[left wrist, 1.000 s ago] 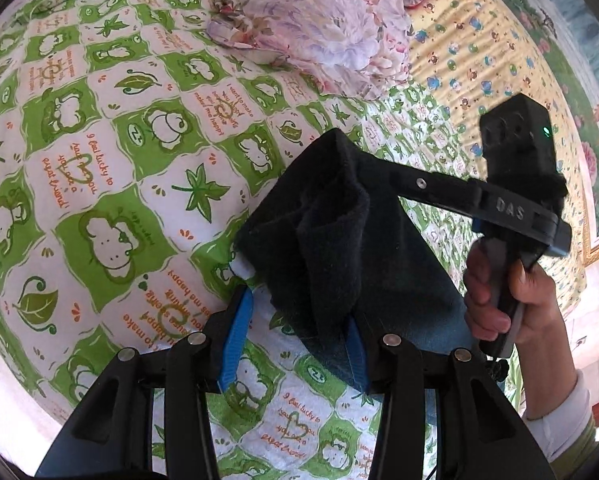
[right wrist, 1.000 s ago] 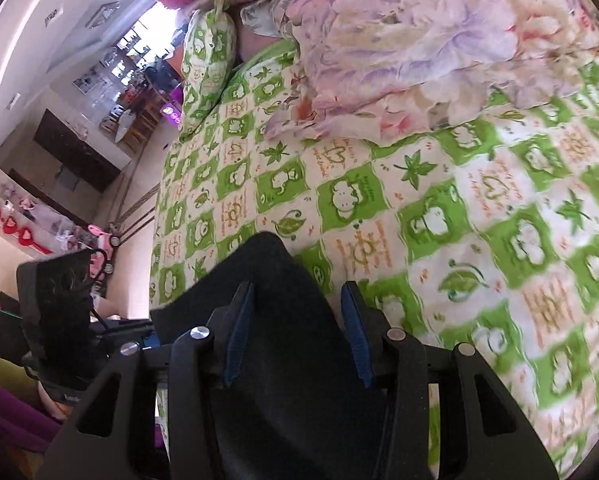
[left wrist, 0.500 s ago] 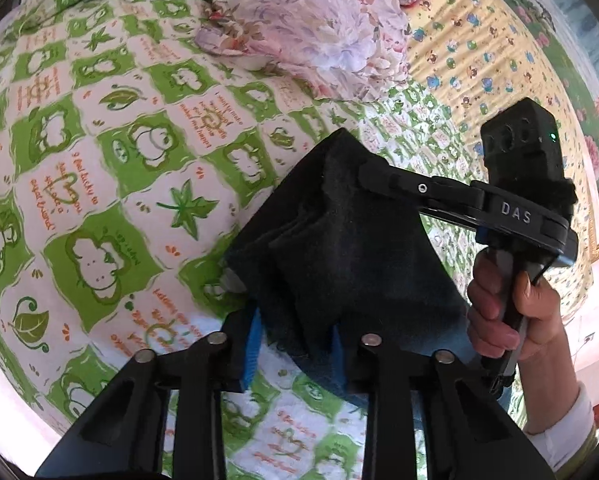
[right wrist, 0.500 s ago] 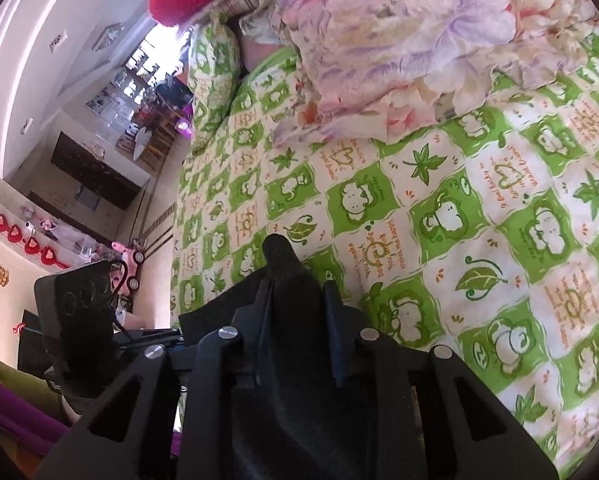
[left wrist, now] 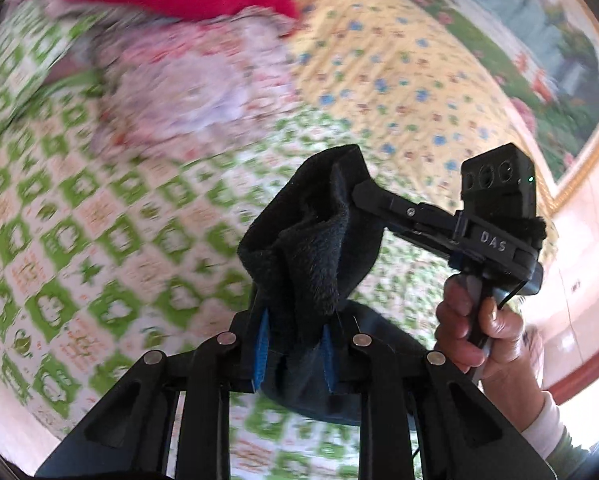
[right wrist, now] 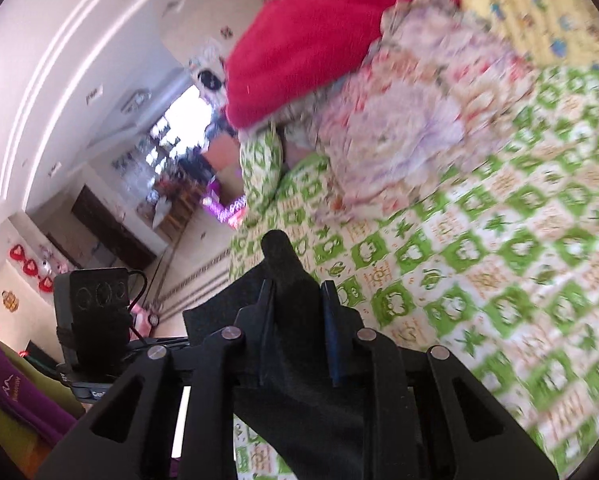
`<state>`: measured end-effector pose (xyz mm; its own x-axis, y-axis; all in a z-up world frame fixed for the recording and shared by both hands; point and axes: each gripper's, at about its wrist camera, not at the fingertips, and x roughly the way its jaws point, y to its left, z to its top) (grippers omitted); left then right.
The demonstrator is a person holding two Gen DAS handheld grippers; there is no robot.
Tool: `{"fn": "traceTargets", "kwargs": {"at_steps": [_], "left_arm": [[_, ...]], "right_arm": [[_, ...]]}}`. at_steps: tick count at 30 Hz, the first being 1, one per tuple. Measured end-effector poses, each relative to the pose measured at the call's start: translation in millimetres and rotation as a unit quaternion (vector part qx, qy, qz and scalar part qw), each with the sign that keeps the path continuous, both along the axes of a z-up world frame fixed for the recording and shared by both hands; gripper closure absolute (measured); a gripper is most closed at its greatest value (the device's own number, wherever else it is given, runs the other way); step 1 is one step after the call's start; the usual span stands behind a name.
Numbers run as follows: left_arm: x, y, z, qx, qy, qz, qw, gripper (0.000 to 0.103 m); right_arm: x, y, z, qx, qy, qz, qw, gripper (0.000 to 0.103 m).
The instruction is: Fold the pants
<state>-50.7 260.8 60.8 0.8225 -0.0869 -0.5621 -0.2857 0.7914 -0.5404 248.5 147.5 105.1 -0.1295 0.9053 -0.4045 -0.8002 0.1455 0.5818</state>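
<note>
The left claw (left wrist: 293, 354) had just been closing and was clenched on a bunched edge of the dark pants (left wrist: 311, 248), which were raised off the green-and-white patterned bed sheet (left wrist: 79, 208). The right claw (right wrist: 297, 334) had likewise just been closing and gripped another fold of the same pants between its blue pads, a tuft of fabric standing up past the fingertips; in the left wrist view it entered from the right, held by the person's hand (left wrist: 481, 332). A floral quilt (left wrist: 187, 88) and a red blanket (right wrist: 311, 44) lay at the far end of the bed, both blurred.
</note>
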Motion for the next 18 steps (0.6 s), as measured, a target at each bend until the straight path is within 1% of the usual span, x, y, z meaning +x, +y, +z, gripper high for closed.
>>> {"fn": "traceTargets", "kwargs": {"at_steps": [5,7,9,15,18], "left_arm": [[14,-41,29,0.033,-0.026,-0.050,0.9979,0.081],[17,-58,36,0.045,-0.032,-0.068,0.9961,0.081],[22,-77,42,0.056,-0.037,-0.085,0.9941,0.081],[34,-130,50,0.070,-0.045,-0.138,0.9869,0.081],[38,-154,51,0.079,-0.046,-0.162,0.9825,0.081]], "right_arm": [[-2,-65,10,0.043,0.005,-0.050,0.998,0.081],[-3,-91,11,0.057,0.012,-0.071,0.996,0.081],[-5,-107,10,0.065,0.012,-0.086,0.994,0.082],[-12,-167,2,0.094,0.019,-0.132,0.987,0.083],[-15,-196,-7,0.110,0.030,-0.154,0.981,0.083]]}}
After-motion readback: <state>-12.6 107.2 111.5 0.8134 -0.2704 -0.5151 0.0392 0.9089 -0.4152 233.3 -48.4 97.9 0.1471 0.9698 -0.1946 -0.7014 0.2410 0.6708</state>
